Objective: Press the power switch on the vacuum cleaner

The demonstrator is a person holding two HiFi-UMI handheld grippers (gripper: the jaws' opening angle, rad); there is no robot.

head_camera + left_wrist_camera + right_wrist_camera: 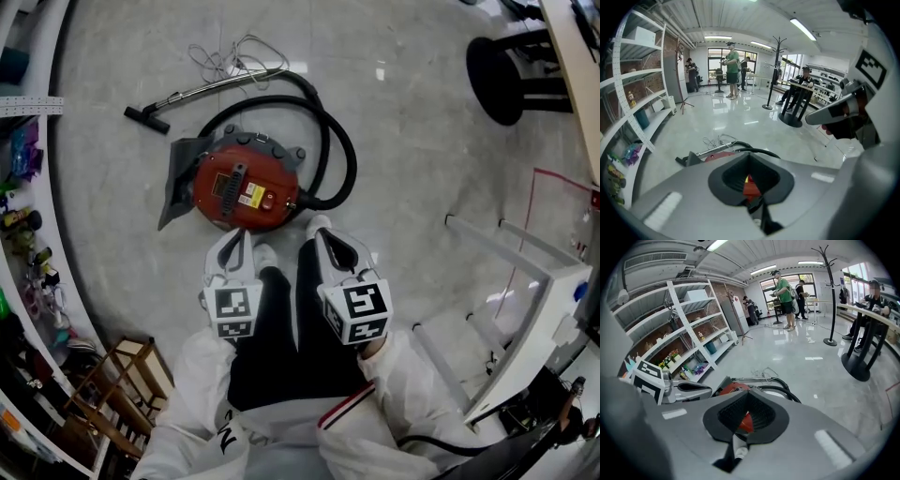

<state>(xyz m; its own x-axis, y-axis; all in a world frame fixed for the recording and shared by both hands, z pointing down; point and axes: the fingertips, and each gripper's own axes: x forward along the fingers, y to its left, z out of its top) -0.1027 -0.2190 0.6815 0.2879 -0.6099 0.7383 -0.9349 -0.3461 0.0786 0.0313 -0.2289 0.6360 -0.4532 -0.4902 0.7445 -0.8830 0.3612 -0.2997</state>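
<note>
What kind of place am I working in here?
Probably an open lab or workshop hall, indoors: white shelving stocked with small items, a coat stand, and people seated at a high table on polished floor.

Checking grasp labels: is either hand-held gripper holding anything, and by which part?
Nothing is held. The left hand-held gripper and right hand-held gripper both have jaws together and empty, clear of the round red vacuum cleaner.
</note>
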